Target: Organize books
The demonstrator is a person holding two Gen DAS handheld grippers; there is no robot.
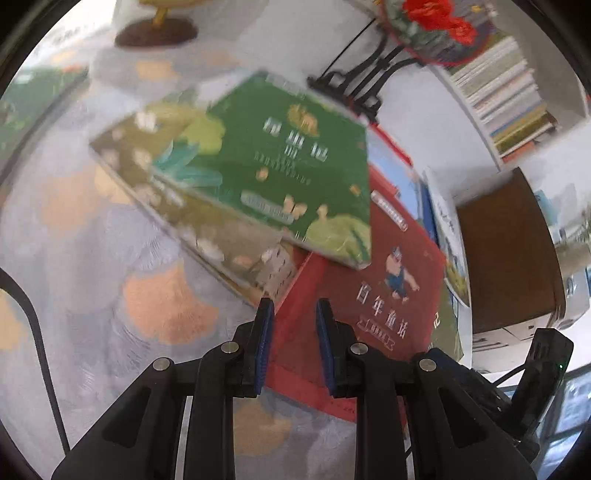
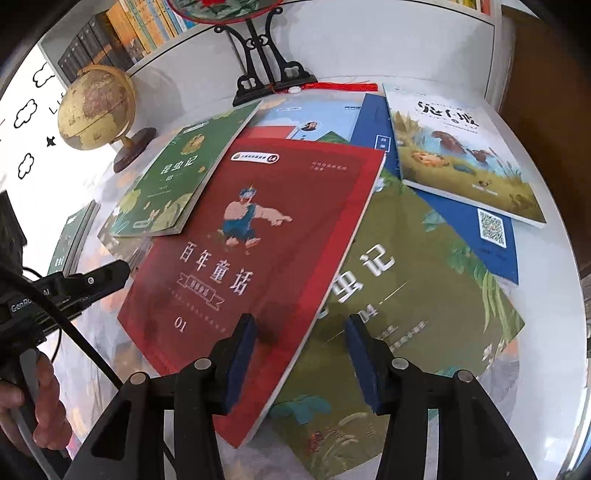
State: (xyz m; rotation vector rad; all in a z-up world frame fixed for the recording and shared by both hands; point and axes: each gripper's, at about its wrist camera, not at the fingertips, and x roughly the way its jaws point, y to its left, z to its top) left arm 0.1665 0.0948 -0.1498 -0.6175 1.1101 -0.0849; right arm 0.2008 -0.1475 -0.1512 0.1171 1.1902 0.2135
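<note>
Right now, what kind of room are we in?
Likely a study or reading room: packed white bookshelf, antique-style tan globe on a wooden stand, and illustrated paperbacks scattered on a glass-topped table.

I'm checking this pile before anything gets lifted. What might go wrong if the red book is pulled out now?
1. The small green book overlaps the red book, so pulling the red one would likely drag or tip it.
2. The right gripper straddles the red book's edge over the olive book; closing there might pinch both covers.
3. The left gripper sits at the red book's opposite corner; uneven pulls could bend it.
</note>
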